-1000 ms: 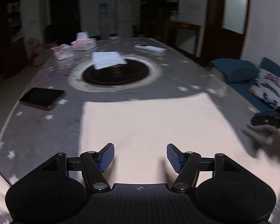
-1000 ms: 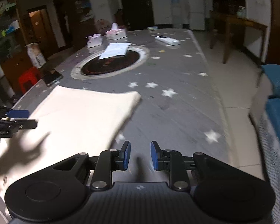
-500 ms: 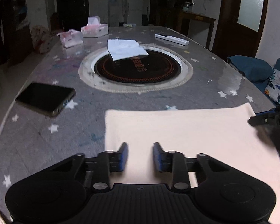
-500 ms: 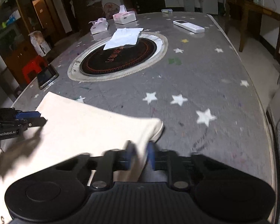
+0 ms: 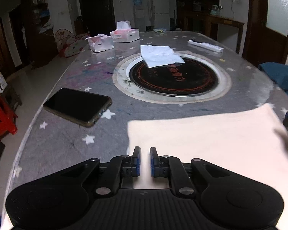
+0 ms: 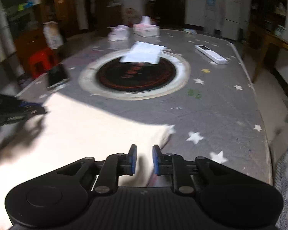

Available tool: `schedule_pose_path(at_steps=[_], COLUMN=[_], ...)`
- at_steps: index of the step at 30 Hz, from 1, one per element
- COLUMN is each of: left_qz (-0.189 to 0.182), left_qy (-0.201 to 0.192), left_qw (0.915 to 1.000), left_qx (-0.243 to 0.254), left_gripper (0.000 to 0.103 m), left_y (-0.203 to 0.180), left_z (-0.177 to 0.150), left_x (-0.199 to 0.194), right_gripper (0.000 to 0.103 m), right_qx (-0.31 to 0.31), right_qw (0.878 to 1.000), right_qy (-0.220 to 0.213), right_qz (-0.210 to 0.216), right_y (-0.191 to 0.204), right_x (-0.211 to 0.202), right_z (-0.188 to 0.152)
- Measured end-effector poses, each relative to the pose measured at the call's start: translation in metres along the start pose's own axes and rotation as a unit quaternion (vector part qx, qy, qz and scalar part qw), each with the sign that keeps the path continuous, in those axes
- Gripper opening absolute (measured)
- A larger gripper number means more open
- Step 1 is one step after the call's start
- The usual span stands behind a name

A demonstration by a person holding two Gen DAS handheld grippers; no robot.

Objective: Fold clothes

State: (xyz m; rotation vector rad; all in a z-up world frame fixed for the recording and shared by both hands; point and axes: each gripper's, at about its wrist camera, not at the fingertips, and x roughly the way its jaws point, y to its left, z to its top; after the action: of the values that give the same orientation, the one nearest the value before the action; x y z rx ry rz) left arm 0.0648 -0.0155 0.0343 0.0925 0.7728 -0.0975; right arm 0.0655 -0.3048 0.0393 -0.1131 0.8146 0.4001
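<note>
A cream cloth (image 5: 211,141) lies flat on the near part of the grey star-patterned table (image 5: 82,76). My left gripper (image 5: 145,161) is over the cloth's left edge, its blue pads nearly together with cloth showing between them. In the right wrist view the same cloth (image 6: 90,130) fills the near left. My right gripper (image 6: 144,159) stands at the cloth's right corner, jaws narrowed around a raised fold of cloth. The left gripper (image 6: 19,109) shows blurred at the left of the right wrist view.
A black phone (image 5: 77,106) lies left of the cloth. A round dark hotplate (image 5: 173,76) sits mid-table with a folded white garment (image 5: 159,55) on its far rim. Two tissue boxes (image 5: 124,33) and a remote (image 5: 205,45) lie farther back. A red stool (image 5: 0,115) stands left.
Both grippers have closed from wider to narrow gaps on the cloth's edge. The cloth's far edge has come nearer, showing more bare table. The right view is now blurred by motion.
</note>
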Motion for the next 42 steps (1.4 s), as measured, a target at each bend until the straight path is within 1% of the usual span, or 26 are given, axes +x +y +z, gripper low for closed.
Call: schedule_pose_path(at_steps=[2, 3, 4, 5, 6, 8, 10, 12, 15, 17, 18, 21, 23, 25, 27, 31, 32, 35, 36, 38, 40, 42], left_qz=[-0.023, -0.033, -0.047, -0.061, -0.075, -0.102, -0.118, -0.125, -0.126, -0.118, -0.113, -0.111, -0.109, -0.107, -0.107, -0.106, -0.104, -0.100, -0.099, -0.095, -0.093, -0.090], left_qy=[-0.006, -0.010, -0.011, -0.012, -0.012, -0.011, -0.015, -0.015, -0.011, -0.015, -0.016, -0.013, -0.015, -0.017, -0.018, -0.018, -0.018, -0.018, -0.018, -0.018, -0.018, -0.019], left_qw=[0.9997, 0.9994, 0.9987, 0.9977, 0.9966, 0.9933, 0.9905, 0.9885, 0.9865, 0.9871, 0.9878, 0.9896, 0.9899, 0.9900, 0.9901, 0.9905, 0.9906, 0.9911, 0.9914, 0.9924, 0.9933, 0.9941], left_qx=[0.004, 0.008, 0.017, 0.026, 0.034, 0.053, 0.069, 0.085, 0.105, 0.107, 0.106, 0.091, 0.090, 0.089, 0.089, 0.086, 0.087, 0.086, 0.084, 0.076, 0.067, 0.057], left_gripper=[0.012, 0.014, 0.016, 0.017, 0.017, 0.018, 0.020, 0.021, 0.026, 0.030, 0.031, 0.035, 0.036, 0.039, 0.040, 0.042, 0.042, 0.046, 0.046, 0.048, 0.049, 0.051], left_y=[-0.007, -0.012, -0.020, -0.027, -0.033, -0.047, -0.060, -0.070, -0.080, -0.082, -0.082, -0.078, -0.079, -0.080, -0.081, -0.079, -0.079, -0.078, -0.077, -0.073, -0.070, -0.067], left_z=[-0.009, -0.014, -0.021, -0.029, -0.036, -0.054, -0.072, -0.088, -0.108, -0.113, -0.113, -0.112, -0.113, -0.114, -0.114, -0.115, -0.115, -0.117, -0.118, -0.120, -0.124, -0.128], left_x=[-0.018, -0.026, -0.036, -0.046, -0.054, -0.071, -0.086, -0.096, -0.102, -0.104, -0.104, -0.103, -0.103, -0.103, -0.103, -0.103, -0.103, -0.106, -0.106, -0.107, -0.111, -0.115], right_gripper=[0.019, 0.021, 0.023, 0.026, 0.026, 0.026, 0.026, 0.026, 0.029, 0.031, 0.031, 0.035, 0.035, 0.035, 0.035, 0.034, 0.034, 0.034, 0.034, 0.036, 0.040, 0.041], right_qx=[-0.018, -0.026, -0.038, -0.050, -0.063, -0.086, -0.100, -0.111, -0.130, -0.120, -0.102, -0.047, -0.007, 0.039, 0.074, 0.101, 0.104, 0.134, 0.147, 0.170, 0.191, 0.216], right_qw=[0.999, 0.999, 0.998, 0.997, 0.995, 0.992, 0.989, 0.988, 0.987, 0.989, 0.991, 0.996, 0.998, 0.998, 0.996, 0.990, 0.988, 0.979, 0.976, 0.970, 0.966, 0.961], right_qy=[0.002, 0.003, 0.004, 0.004, 0.005, 0.003, 0.007, 0.011, 0.004, -0.006, -0.012, -0.036, -0.048, -0.053, -0.053, -0.040, -0.041, -0.047, -0.050, -0.057, -0.056, -0.055], right_qz=[0.027, 0.040, 0.053, 0.066, 0.079, 0.097, 0.109, 0.111, 0.091, 0.090, 0.091, 0.073, 0.038, 0.012, -0.023, -0.088, -0.107, -0.146, -0.156, -0.162, -0.166, -0.162], right_y=[0.014, 0.021, 0.029, 0.038, 0.047, 0.066, 0.081, 0.091, 0.098, 0.095, 0.090, 0.071, 0.054, 0.033, 0.015, -0.012, -0.019, -0.039, -0.047, -0.058, -0.067, -0.075], right_x=[-0.020, -0.029, -0.038, -0.046, -0.054, -0.069, -0.078, -0.084, -0.093, -0.101, -0.109, -0.133, -0.145, -0.152, -0.156, -0.158, -0.159, -0.169, -0.173, -0.178, -0.178, -0.177], right_z=[-0.015, -0.022, -0.032, -0.042, -0.052, -0.071, -0.089, -0.106, -0.130, -0.139, -0.143, -0.154, -0.161, -0.169, -0.179, -0.197, -0.202, -0.211, -0.215, -0.218, -0.222, -0.227])
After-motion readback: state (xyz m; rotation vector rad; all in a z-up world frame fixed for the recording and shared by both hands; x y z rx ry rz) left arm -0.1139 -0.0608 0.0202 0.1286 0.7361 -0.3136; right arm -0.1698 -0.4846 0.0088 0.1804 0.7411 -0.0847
